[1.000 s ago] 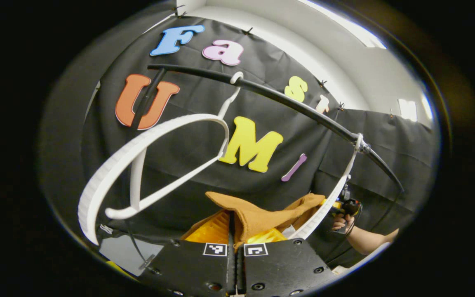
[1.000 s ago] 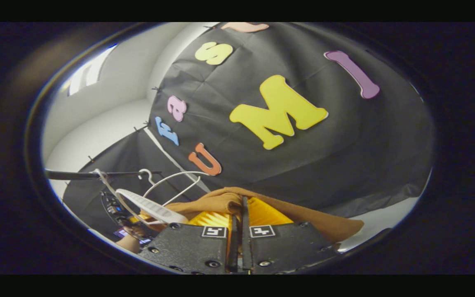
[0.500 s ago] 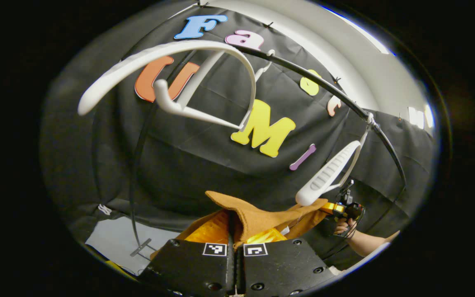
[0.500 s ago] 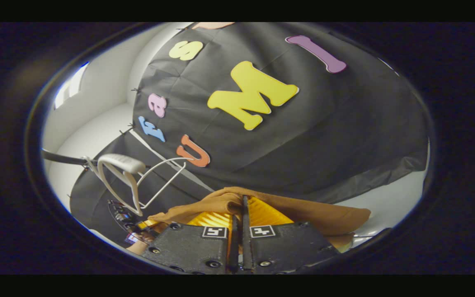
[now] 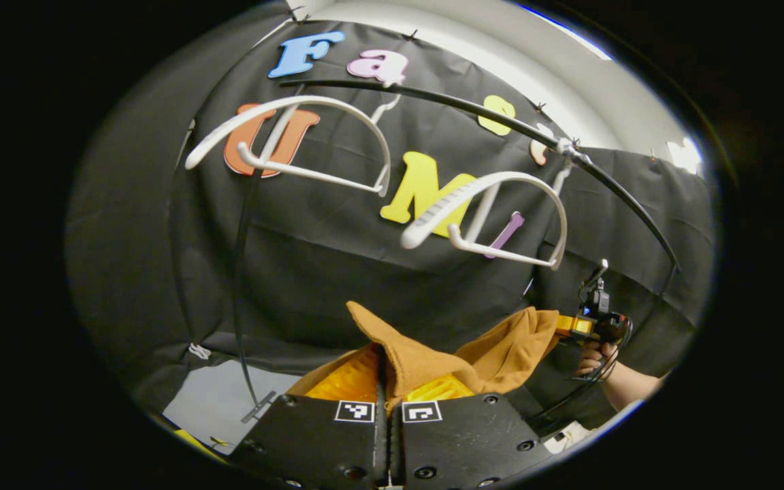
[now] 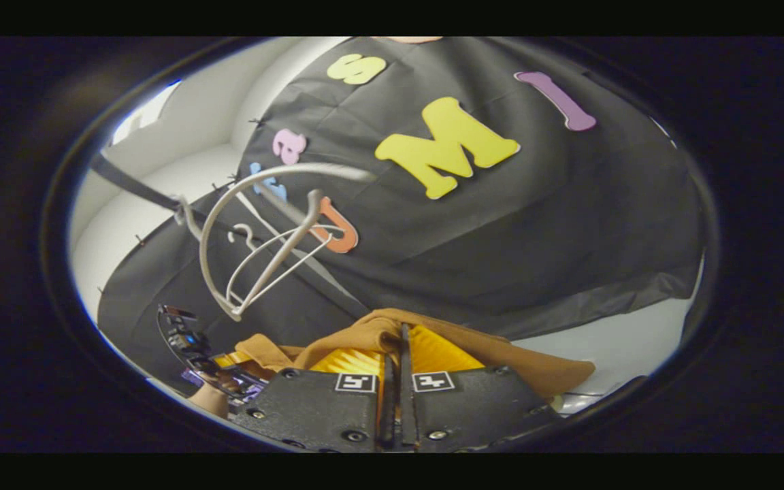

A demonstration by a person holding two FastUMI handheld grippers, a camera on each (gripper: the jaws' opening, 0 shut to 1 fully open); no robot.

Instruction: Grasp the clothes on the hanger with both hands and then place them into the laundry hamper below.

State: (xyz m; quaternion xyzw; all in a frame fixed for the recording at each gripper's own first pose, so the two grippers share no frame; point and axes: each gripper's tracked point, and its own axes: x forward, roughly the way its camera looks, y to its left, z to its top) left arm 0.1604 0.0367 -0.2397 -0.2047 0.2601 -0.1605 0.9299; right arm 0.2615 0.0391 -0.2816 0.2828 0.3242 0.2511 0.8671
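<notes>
Both grippers, left gripper and right gripper, stay clamped on the brown garment, which has slipped off the now swinging white hanger (hamper next).

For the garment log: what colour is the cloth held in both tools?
Tan-brown cloth, plain, no pattern; clearest in the left gripper view.
</notes>
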